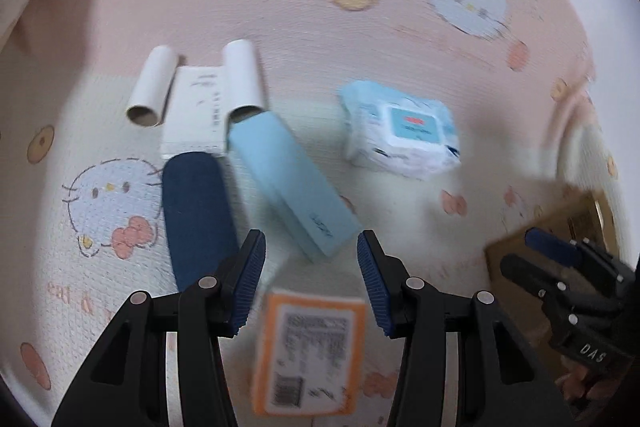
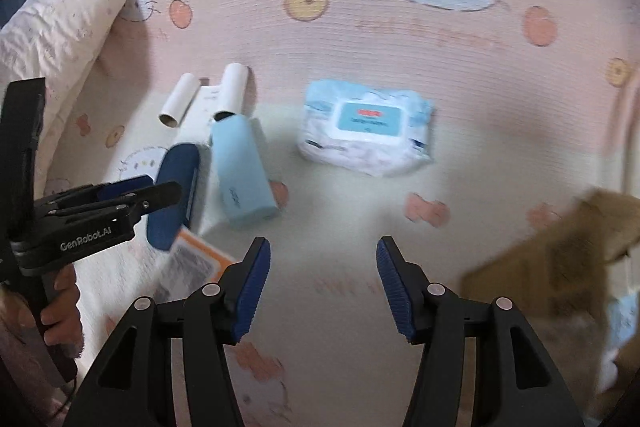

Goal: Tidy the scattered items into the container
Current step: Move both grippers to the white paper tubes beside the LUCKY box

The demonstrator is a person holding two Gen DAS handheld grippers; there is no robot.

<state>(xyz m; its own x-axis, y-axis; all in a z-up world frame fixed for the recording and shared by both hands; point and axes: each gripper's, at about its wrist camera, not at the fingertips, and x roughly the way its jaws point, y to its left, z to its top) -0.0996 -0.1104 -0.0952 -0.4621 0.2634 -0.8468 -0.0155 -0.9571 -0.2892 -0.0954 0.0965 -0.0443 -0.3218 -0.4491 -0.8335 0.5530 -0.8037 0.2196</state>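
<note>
Scattered on a pink cartoon-cat sheet lie two white cardboard tubes [image 1: 152, 87] [image 1: 244, 75], a white box [image 1: 196, 111], a dark blue case [image 1: 196, 219], a light blue box [image 1: 288, 183], a wet wipes pack [image 1: 404, 131] and an orange-edged labelled packet [image 1: 308, 351]. My left gripper [image 1: 311, 237] hangs open over the packet, near the light blue box's end. My right gripper [image 2: 323, 243] is open over bare sheet, below the wipes pack [image 2: 368, 127]. A brown cardboard box [image 2: 560, 259] stands to its right, blurred.
A quilted white pillow or duvet [image 2: 60, 27] lies at the upper left. A hand [image 2: 60, 307] holds the left gripper [image 2: 164, 185] beside the dark blue case [image 2: 172, 195]. In the left wrist view the right gripper [image 1: 524, 251] is in front of the cardboard box [image 1: 560, 227].
</note>
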